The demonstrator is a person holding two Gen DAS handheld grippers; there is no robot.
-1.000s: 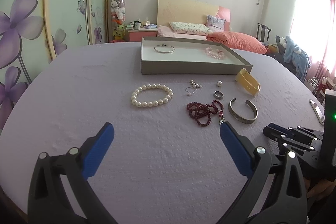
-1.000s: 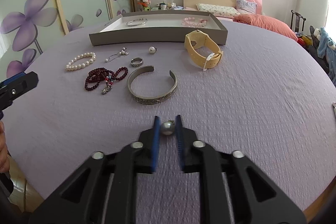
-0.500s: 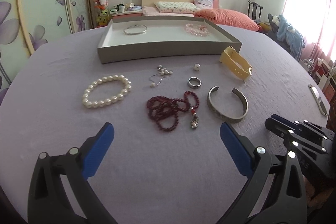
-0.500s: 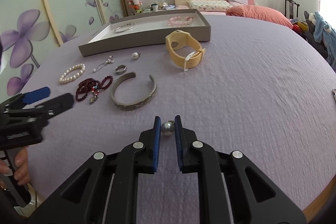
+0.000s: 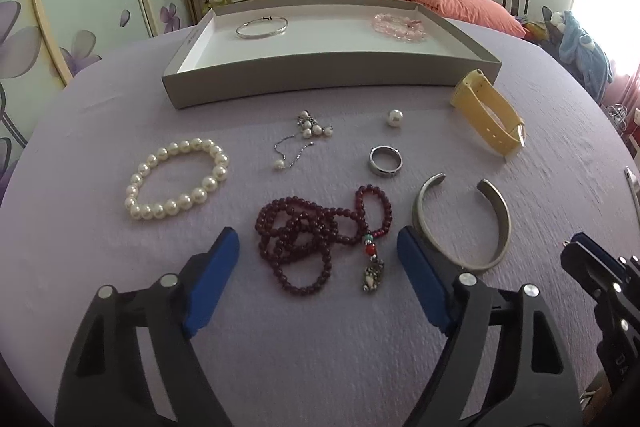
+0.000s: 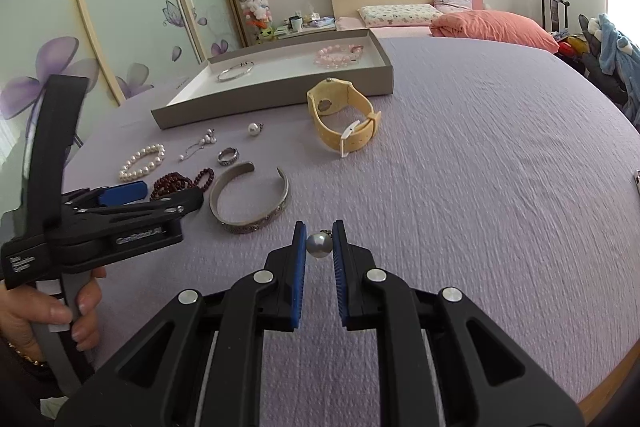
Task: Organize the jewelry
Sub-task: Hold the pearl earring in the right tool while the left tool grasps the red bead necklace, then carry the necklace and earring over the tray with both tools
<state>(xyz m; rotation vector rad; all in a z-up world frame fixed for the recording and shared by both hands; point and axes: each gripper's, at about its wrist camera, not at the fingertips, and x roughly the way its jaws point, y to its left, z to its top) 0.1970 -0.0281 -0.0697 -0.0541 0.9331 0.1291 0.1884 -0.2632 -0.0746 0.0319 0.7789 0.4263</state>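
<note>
Near: right tongs (image 6: 319, 245) clenched on a pearl earring (image 6: 319, 245); left tongs (image 5: 318, 259) released, jaws just narrowing astride the red bead necklace (image 5: 308, 239), not gripping. Seven loose pieces remain on the worktop (image 5: 320, 347). Far: tray (image 5: 320, 75) holds only two bracelets; task is early.

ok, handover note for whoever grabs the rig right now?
Right gripper: shut on a grey pearl earring.
Left gripper: open, jaws have just been closing, nothing pinched; dark red bead necklace lies between them.
Done: thin silver bangle and pink bead bracelet are in the grey tray.
Left on the purple cloth: white pearl bracelet, pearl chain piece, loose white pearl, silver ring, silver cuff, yellow watch.
</note>
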